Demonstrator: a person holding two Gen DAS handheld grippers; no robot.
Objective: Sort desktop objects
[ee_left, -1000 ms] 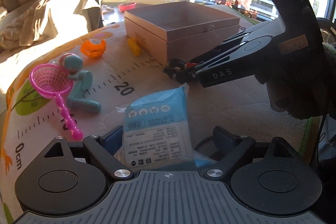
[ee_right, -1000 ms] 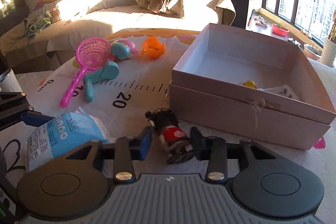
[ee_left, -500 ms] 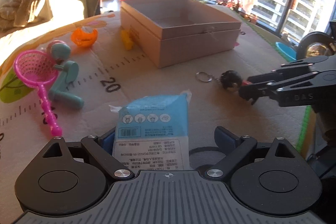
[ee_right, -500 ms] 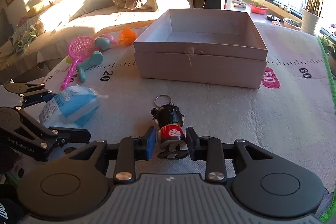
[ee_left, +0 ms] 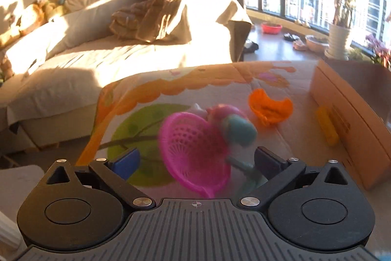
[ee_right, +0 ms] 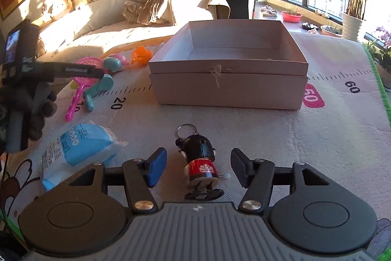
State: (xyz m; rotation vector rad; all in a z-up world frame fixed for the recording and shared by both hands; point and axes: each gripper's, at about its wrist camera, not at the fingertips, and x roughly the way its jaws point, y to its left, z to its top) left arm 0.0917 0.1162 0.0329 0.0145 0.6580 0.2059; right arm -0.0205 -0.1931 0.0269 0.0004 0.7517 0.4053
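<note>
- Two grippers are seen above a printed mat point(ee_right: 244, 129) on which the desktop objects are spread.
- A doll keychain point(ee_right: 199, 158) is seen standing on the mat between the jaws of the right gripper point(ee_right: 198, 166); these jaws have just been opening and are now clear of it on both sides.
- An open cardboard box point(ee_right: 229, 80) is placed beyond the keychain, well apart.
- A blue tissue pack point(ee_right: 80, 141) is left lying to the keychain's left.
- The left gripper point(ee_left: 195, 160) is held with its jaws spread wide, having just been opening; a pink toy net point(ee_left: 193, 153) is framed between them, ungripped and blurred.
- An orange toy point(ee_left: 270, 108) is seen beyond the net, near the box.
</note>
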